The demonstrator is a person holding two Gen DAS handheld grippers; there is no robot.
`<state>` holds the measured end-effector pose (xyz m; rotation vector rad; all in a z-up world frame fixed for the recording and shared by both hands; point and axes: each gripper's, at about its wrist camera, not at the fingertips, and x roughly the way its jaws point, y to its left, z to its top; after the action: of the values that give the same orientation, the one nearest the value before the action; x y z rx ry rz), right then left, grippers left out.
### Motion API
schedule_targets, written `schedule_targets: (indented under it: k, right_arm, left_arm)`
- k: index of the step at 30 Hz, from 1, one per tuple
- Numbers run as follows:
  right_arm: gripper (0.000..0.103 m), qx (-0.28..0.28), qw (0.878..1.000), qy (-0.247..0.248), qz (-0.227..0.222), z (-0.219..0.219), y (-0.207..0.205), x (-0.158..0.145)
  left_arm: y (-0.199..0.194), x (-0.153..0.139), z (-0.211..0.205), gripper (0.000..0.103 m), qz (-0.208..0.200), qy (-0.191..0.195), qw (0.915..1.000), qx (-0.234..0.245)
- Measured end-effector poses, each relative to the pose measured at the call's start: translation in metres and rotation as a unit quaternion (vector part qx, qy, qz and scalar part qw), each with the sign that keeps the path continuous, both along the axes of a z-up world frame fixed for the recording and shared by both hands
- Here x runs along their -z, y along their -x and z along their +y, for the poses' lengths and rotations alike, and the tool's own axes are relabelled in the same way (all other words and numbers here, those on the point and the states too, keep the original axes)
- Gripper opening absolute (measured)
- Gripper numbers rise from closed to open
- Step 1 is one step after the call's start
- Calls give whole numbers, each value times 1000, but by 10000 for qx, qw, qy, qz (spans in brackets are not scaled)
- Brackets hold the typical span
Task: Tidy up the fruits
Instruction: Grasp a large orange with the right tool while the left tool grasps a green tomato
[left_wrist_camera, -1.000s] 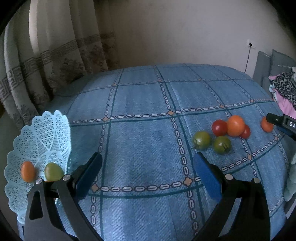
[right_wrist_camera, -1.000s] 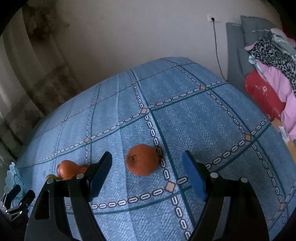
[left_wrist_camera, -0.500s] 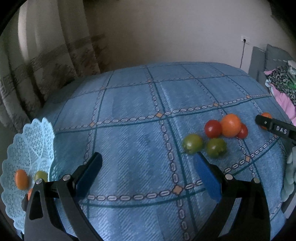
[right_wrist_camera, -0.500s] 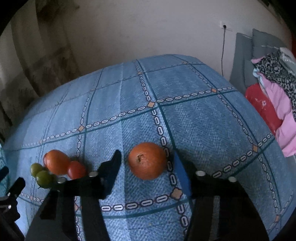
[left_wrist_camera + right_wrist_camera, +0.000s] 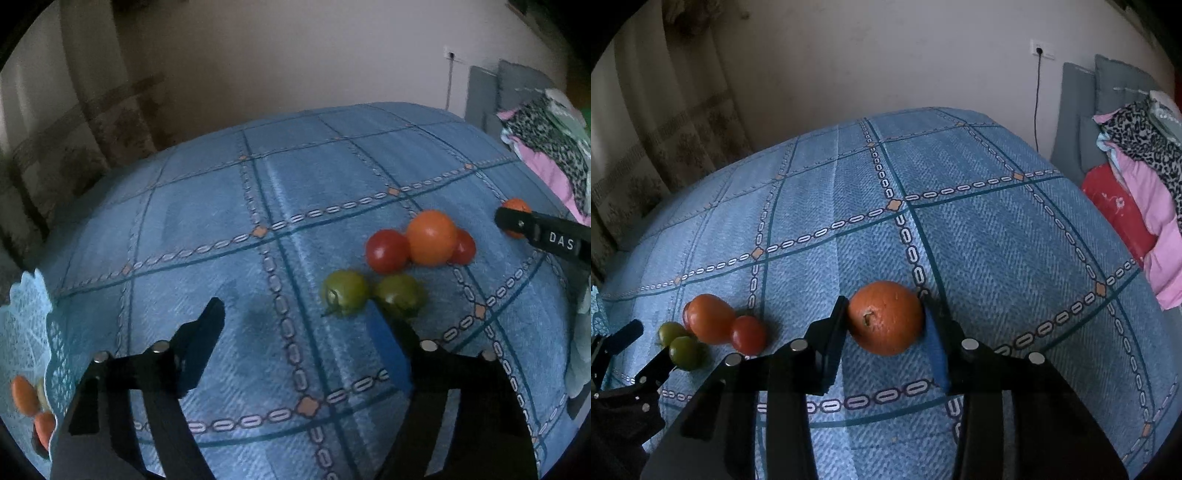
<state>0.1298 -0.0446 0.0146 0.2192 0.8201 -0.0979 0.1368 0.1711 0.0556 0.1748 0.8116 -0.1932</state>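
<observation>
Pinching orange (image 5: 885, 317) in your right gripper (image 5: 886, 325); left gripper (image 5: 295, 332) spread, green tomatoes (image 5: 345, 291) just far-right.

Loose on the table: two green tomatoes (image 5: 345, 297) (image 5: 399, 295), two red tomatoes (image 5: 387, 250) (image 5: 464, 248), two oranges (image 5: 431, 237) (image 5: 885, 316); one basket (image 5: 22, 332).

Dim, bluish daylight filters through the curtains (image 5: 676, 122) at left, leaving soft shadows on the tablecloth (image 5: 979, 240). Fisheye distortion bows the table and blackens the corners. The left wrist view is motion-blurred, its basket (image 5: 22, 332) smeared; the right wrist view stays sharper.
</observation>
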Motion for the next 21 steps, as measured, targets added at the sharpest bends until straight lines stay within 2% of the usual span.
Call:
schedule_targets:
  k: [2,8,11,21]
  right_arm:
    - [40,-35,10000,-66,-11,-3,0,0]
    - [40,-172,9997,-182,-73,2,3,-3]
    - [40,-228,9994,-210,-124,6,5,-6]
    - [40,-284,9986,-345,-270,4,9,-12]
  left_arm:
    - [-3,-1,-3,69,6,41,9999,99]
    - [-6,1,-6,41,103,404,9983,405]
    - [-5,3,-11,30,107,436,9976,528]
    - [11,-1,-1,29,58,683,9966,456]
